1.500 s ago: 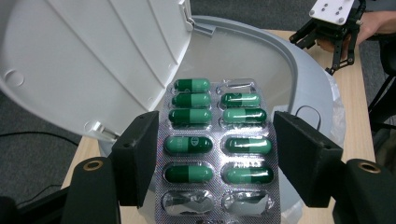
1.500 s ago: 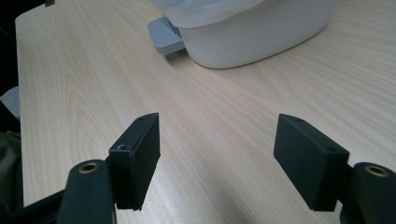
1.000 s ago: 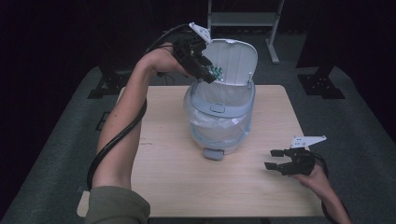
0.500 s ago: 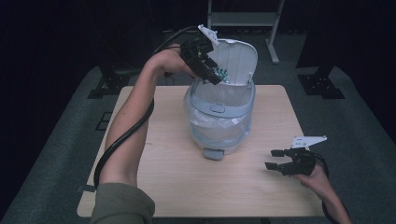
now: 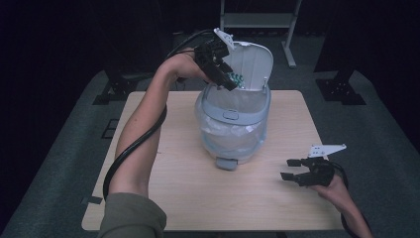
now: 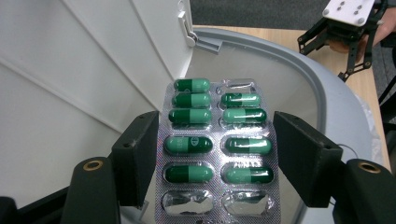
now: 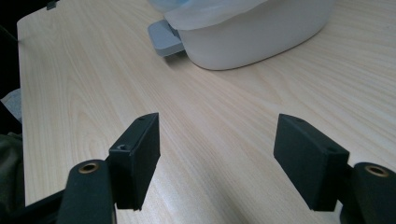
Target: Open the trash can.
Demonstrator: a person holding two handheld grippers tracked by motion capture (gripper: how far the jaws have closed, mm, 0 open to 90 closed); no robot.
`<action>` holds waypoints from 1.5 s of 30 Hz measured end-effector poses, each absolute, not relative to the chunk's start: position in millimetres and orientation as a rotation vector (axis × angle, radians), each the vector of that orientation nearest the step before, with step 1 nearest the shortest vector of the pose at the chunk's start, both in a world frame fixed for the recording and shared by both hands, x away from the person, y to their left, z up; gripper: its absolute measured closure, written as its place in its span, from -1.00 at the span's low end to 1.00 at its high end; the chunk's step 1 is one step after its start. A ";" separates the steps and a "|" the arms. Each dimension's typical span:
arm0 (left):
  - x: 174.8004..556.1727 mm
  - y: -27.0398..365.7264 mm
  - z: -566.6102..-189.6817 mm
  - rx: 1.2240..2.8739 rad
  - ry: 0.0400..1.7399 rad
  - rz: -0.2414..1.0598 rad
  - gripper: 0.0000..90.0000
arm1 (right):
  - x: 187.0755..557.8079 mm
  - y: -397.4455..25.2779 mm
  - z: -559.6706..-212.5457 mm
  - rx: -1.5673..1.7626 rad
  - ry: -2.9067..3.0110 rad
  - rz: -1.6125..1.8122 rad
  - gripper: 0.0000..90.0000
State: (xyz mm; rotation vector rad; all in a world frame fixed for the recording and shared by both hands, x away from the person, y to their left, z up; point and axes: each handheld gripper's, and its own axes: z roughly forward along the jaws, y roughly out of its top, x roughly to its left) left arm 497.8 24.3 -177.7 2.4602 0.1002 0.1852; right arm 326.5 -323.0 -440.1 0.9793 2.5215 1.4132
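A silver blister pack [image 6: 215,186] of green capsules, its two nearest pockets empty, sits gripped across its width between my left gripper's [image 6: 217,126] jaws. In the high view that left gripper [image 5: 229,82] holds the pack [image 5: 237,78] high over the mouth of a white pedal bin [image 5: 233,129], just in front of the raised lid [image 5: 255,62]. The bin's grey rim [image 6: 322,107] and the lid's inner face [image 6: 70,70] lie right behind the pack. My right gripper [image 5: 287,169] hovers low over the table's front right, open and holding nothing [image 7: 217,135].
The bin has a clear plastic liner and a grey foot pedal [image 5: 227,163] facing the person; both show close in the right gripper view [image 7: 163,39]. The wooden table [image 5: 173,198] is bare around the bin. A metal rack [image 5: 257,20] stands behind the table.
My left gripper has carried the blister pack rightward and a little up, from the bin's left rim to over its opening by the lid. The right gripper has stayed put.
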 end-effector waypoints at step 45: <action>436.2 138.1 -198.2 2.321 0.280 0.297 -0.66 | 354.4 -334.8 -377.6 0.983 2.482 1.292 -0.32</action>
